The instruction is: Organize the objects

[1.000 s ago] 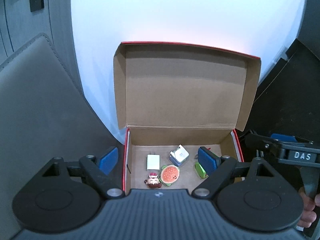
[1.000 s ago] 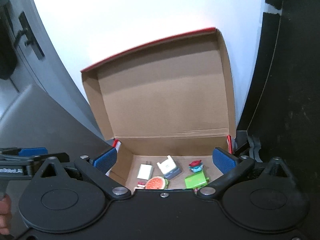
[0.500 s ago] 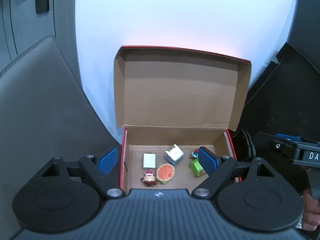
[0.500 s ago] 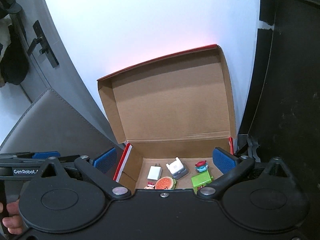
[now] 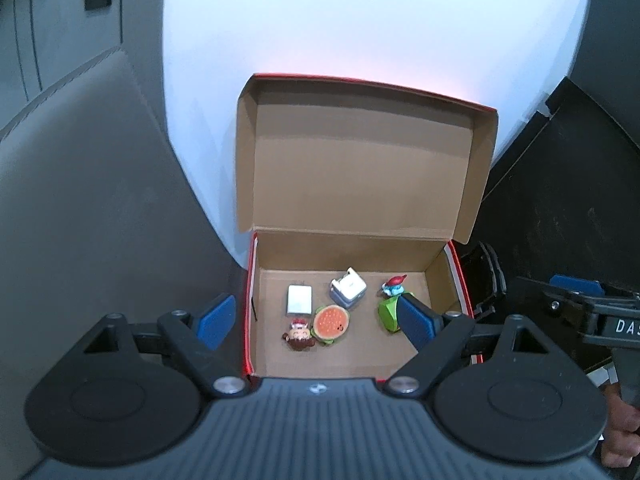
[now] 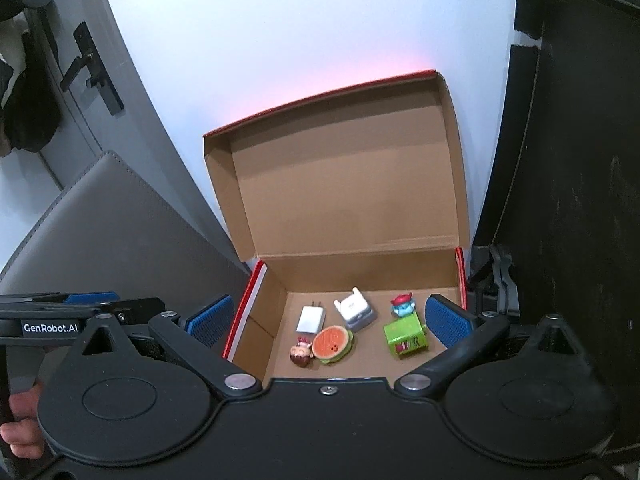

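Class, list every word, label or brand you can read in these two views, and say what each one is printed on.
"GenRobot.AI": white print on the left gripper body, seen in the right wrist view.
"DAS", cut off by the frame edge: on the right gripper body.
Red and dark print on the green carton in the cardboard box: too blurred to read.

Looks like a home or small office room, not a lab or a shop. A grey door [image 6: 60, 128] with a black lever handle [image 6: 86, 76] stands by a plain white wall [image 6: 280, 40]; dark clothing [image 6: 24, 92] hangs beside the door. A grey padded chair back [image 6: 112, 232] and a black panel [image 6: 580, 160] flank the cardboard box [image 6: 348, 200].
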